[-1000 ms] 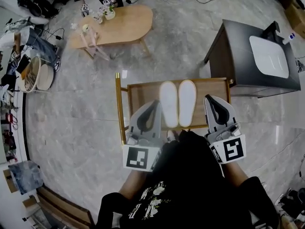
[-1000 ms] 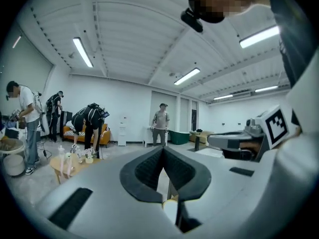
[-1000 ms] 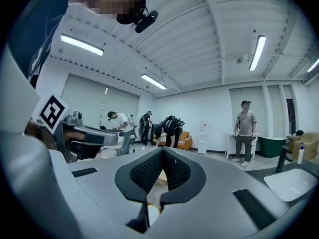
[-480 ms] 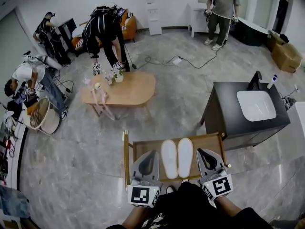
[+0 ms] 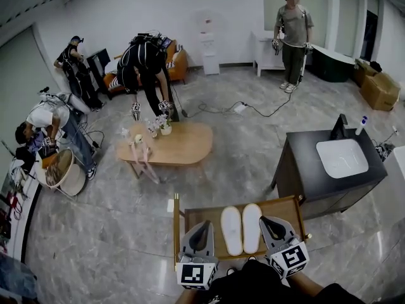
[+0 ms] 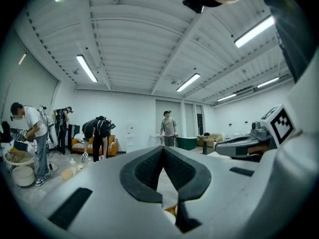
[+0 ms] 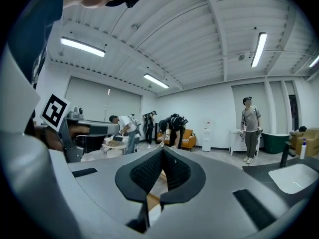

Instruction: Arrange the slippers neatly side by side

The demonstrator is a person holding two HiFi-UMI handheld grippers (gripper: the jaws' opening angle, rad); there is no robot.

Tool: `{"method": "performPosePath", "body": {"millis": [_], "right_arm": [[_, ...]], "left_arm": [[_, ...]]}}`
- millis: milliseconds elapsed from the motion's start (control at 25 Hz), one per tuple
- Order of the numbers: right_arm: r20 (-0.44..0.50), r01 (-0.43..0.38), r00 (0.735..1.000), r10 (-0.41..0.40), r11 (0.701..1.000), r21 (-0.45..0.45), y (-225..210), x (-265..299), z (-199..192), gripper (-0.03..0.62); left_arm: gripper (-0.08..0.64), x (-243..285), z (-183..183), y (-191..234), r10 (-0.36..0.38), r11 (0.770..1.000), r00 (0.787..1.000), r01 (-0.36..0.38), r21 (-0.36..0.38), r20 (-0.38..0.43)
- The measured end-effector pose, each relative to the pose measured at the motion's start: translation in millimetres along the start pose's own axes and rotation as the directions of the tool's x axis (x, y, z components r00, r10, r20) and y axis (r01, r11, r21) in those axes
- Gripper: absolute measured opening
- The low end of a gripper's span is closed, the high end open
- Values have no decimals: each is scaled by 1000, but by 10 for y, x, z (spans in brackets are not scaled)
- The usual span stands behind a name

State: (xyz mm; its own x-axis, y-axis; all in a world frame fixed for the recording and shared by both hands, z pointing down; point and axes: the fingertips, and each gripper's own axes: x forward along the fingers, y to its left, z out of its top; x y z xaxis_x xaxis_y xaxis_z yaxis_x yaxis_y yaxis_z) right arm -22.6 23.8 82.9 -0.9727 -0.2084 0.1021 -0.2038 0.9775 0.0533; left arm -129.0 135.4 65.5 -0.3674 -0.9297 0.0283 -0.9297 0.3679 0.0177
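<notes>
Head view first: the pair of flat white slippers (image 5: 241, 229) lies side by side on the low light-wood rack with the brass-coloured frame (image 5: 281, 202), soles up as far as I can tell, long sides just beside each other and both ends lined up. The left gripper (image 5: 203, 223) sits just to the left of the pair and the right gripper (image 5: 263, 220) just to the right, so the slippers are between them, and neither one touches a slipper. Both are grey with dark pads and a marker cube at the back. Further off there's an oval wooden coffee table (image 5: 183, 142), a dark cabinet with a white basin in its top (image 5: 297, 160), and a few people around the room, one standing by the far wall (image 5: 293, 35).

Left gripper view: the dark pads are pressed together at the tips, with nothing pinched between them. A sliver of the wood rack peeks through the gap lower down. The other gripper shows at the right edge.

Right gripper view: same deal, pads meeting at the tips, nothing in between, a bit of wood showing underneath. It looks out level across the room.
</notes>
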Motion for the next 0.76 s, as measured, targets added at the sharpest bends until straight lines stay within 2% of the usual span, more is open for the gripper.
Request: {"method": "performPosePath", "body": {"millis": [240,520,760], "right_arm": [[15,-38,999,38,999,-1,135,31,51,-3],[33,-27,999,27,1000,-5,138,3,12,-3],[29,-10,1000,11,1000,-5,125,-22,-15,-3]], "left_arm": [[3,-43,56,35,-7,1000,1000,7,-8,10],[3,-29,-34,6,-8,1000,1000,8,-14,11],[3,-14,-58,-3,-17,1000,1000,16,18,9]]}}
